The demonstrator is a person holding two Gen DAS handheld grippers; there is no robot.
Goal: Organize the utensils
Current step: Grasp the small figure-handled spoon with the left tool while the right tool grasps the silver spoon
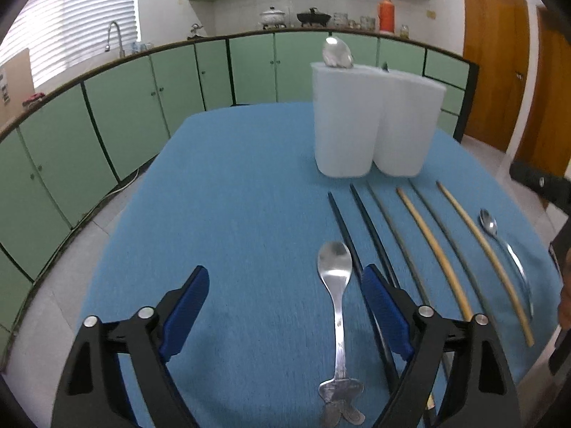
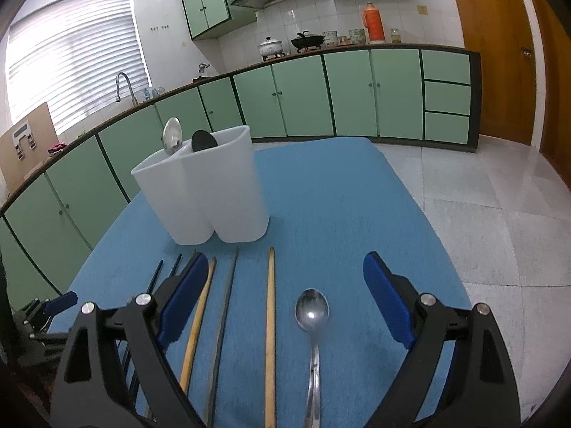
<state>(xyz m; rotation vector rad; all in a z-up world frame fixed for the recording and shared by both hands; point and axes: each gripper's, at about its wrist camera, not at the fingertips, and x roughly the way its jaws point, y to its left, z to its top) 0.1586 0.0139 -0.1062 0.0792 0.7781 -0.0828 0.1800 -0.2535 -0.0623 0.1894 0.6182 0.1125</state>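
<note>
Each gripper, left gripper (image 1: 285, 306) and right gripper (image 2: 285, 296), has 2 black triangular-cutout arms, silver round screws and 2 blue ribbed pads (image 2: 183, 299).

The desk (image 1: 232, 196) wears a plain blue cloth. On it stands a white, slightly see-through holder (image 1: 374, 121), with a silver spoon (image 1: 337, 52) and a black spoon (image 2: 203, 140) poking out. In front lie two black chopsticks (image 1: 357, 224), two dull grey-green chopsticks (image 1: 392, 224) and two pale tan chopsticks (image 1: 424, 235). A shiny silver spoon (image 1: 337, 285) lies on the left, another silver spoon (image 2: 312, 317) on the right. Both grippers, left (image 1: 285, 306) and right (image 2: 285, 303), are black with blue pads (image 1: 187, 306) and silver rivets. Behind, the cabinets (image 2: 303, 96) are mint green with dark edging, the wall tiles (image 2: 303, 18) white, the door (image 1: 496, 71) orange-brown wood, the flask (image 2: 373, 23) orange and the blinds (image 2: 71, 57) white-slatted.
</note>
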